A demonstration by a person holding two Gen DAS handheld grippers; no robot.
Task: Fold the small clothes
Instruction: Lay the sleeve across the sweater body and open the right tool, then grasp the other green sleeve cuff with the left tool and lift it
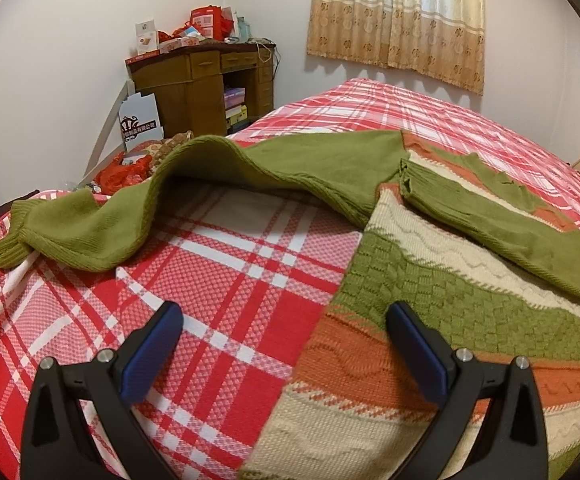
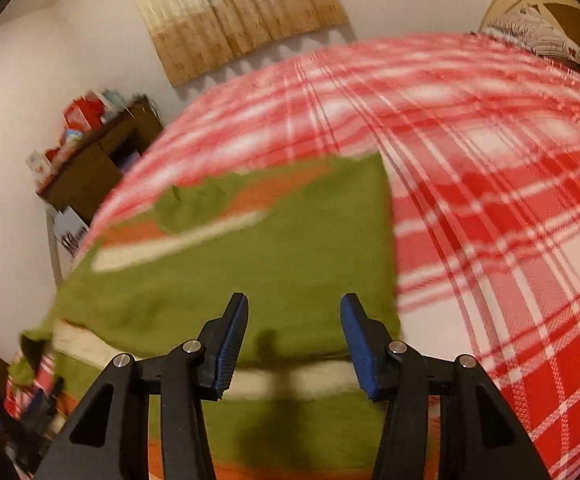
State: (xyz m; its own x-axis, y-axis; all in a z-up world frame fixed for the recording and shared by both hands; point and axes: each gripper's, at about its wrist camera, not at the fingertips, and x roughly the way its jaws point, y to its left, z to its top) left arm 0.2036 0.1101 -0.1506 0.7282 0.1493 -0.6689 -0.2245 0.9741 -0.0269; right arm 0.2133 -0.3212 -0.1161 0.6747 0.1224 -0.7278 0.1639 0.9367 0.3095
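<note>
1. The knitted sweater (image 1: 430,280), olive green with orange and cream stripes, lies spread on the bed's red-and-white plaid cover (image 1: 218,280). One green sleeve (image 1: 502,220) is already folded across the sweater's body; the other green sleeve (image 1: 90,236) trails off the body's edge onto the cover, humped in the middle.
2. The left tool (image 1: 284,320) hangs released, jaws wide apart, over the sweater's side edge, gripping nothing.
3. The right tool (image 2: 294,312) is likewise released and empty, poised over the sweater's green band.
4. The step in hand appears to be bringing in the trailing sleeve. To do it well, pinch near the cuff (image 1: 10,240), lift just clear of the cover, and lay the sleeve flat across the body so the hump pulls out.
5. Only the left view shows the trailing sleeve and the knit texture sharply. The right view is motion-blurred, but it alone shows the sweater's far straight edge and the left tool low beside the sweater.
</note>
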